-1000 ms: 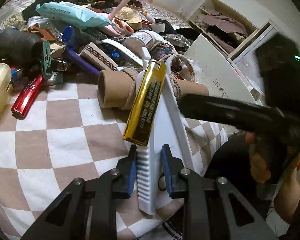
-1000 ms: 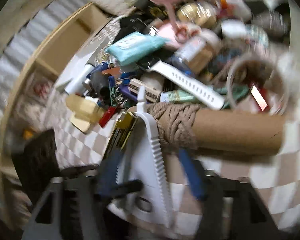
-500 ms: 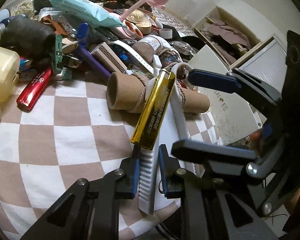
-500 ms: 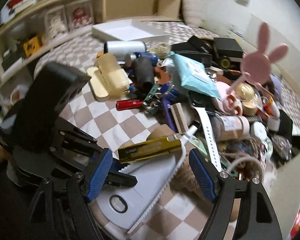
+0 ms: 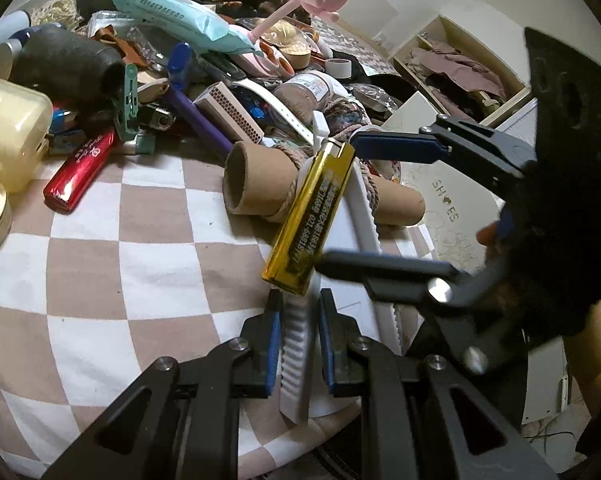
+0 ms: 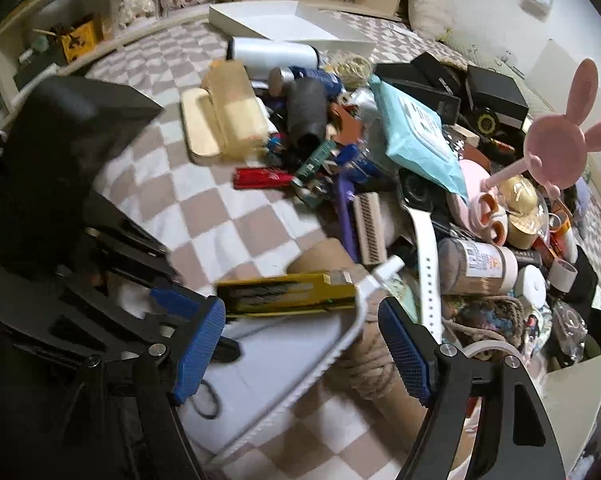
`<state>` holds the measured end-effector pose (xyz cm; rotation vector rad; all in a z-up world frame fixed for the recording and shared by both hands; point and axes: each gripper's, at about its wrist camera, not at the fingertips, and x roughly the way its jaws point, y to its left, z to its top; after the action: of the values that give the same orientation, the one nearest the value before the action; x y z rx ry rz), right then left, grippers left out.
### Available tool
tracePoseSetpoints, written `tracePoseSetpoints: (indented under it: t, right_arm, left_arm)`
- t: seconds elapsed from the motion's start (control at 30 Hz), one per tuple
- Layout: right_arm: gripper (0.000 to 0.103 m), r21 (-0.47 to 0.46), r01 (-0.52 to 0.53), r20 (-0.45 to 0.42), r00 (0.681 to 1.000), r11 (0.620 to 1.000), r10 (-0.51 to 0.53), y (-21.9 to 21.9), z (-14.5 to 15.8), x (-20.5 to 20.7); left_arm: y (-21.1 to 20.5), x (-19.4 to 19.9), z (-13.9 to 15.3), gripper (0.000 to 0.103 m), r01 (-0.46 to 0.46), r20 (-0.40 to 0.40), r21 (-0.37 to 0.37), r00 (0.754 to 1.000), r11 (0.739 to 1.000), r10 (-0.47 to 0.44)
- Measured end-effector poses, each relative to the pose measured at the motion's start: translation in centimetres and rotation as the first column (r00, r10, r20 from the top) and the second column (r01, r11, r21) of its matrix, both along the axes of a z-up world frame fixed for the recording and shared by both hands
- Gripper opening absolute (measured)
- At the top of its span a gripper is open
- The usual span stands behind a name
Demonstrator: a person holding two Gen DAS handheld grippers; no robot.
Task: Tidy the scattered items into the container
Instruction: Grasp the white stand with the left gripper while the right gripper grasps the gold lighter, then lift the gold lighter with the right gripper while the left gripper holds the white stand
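Brought the right gripper [image 6: 300, 320] in from the right edge of the left-wrist view and rolled it over, so that its blue pads [image 6: 198, 344] ended up either side of the gold lighter [image 5: 312, 216]. Left those jaws apart, pressing on nothing as far as could be told. Kept the left gripper [image 5: 300, 312] at bottom centre and tightened it into a firm clamp on the ridged edge of the white plastic holder [image 5: 296, 344].

Found the lighter at frame centre, lying slantwise on that holder, its cap up near the rope-wrapped cardboard tube [image 5: 256, 176]. Spotted the likely container, a white tray [image 6: 284, 20], at top centre of the right-wrist view, well apart and beyond the heap on the checked cloth [image 5: 140, 240].

Judged the step in hand to be plucking the lighter off the holder. Called for:
- holding the holder dead steady, since any tilt could slide the smooth metal off;
- squaring the pads to the lighter before closing, gripping its length end to end or turning for its flat sides;
- closing slowly and lifting straight away from the tube and rope.
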<state>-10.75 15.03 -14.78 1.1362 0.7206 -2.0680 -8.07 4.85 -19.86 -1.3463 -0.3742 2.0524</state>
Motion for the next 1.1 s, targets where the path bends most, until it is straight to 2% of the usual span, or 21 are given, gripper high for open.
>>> tracePoseSetpoints:
  t: [0.1, 0.23, 0.4, 0.67, 0.83, 1.03, 1.1]
  right_arm:
    - [0.079, -0.006, 0.034, 0.013, 0.999, 0.999, -0.033, 0.7, -0.8, -0.5]
    - [0.079, -0.066, 0.066, 0.031, 0.997, 0.996, -0.064, 1.6, -1.1, -0.7]
    - [0.079, -0.09, 0.124, 0.022, 0.992, 0.988, -0.123, 1.9, -1.0, -1.3]
    - [0.083, -0.158, 0.209, 0.05, 0.978, 0.965, -0.204, 3.4, -1.1, -2.8]
    - [0.083, -0.138, 0.199, 0.015, 0.98, 0.97, -0.199, 3.2, -0.9, -2.2]
    - [0.085, -0.15, 0.114, -0.066, 0.99, 0.982, -0.125, 2.4, 1.1, -0.2]
    - [0.085, -0.11, 0.074, -0.108, 0.99, 0.991, -0.086, 1.4, 1.1, 0.4]
  left_arm:
    - [0.2, 0.5, -0.1, 0.02, -0.004, -0.003, -0.016, 1.0, 1.0, 0.004]
    - [0.5, 1.6, 0.0, 0.021, -0.019, -0.025, -0.049, 1.0, 0.999, 0.018]
    - [0.4, 2.5, -0.1, 0.021, -0.048, -0.03, -0.057, 0.998, 0.997, 0.047]
    - [0.8, 2.0, -0.5, 0.021, -0.073, -0.039, -0.076, 0.997, 0.994, 0.07]
    - [0.7, 2.1, -0.8, 0.023, -0.104, -0.042, -0.073, 0.994, 0.992, 0.101]
    - [0.3, 2.4, -1.0, 0.023, -0.148, -0.041, -0.043, 0.988, 0.988, 0.146]
    - [0.2, 2.5, -1.0, 0.023, -0.153, -0.042, -0.04, 0.988, 0.987, 0.152]
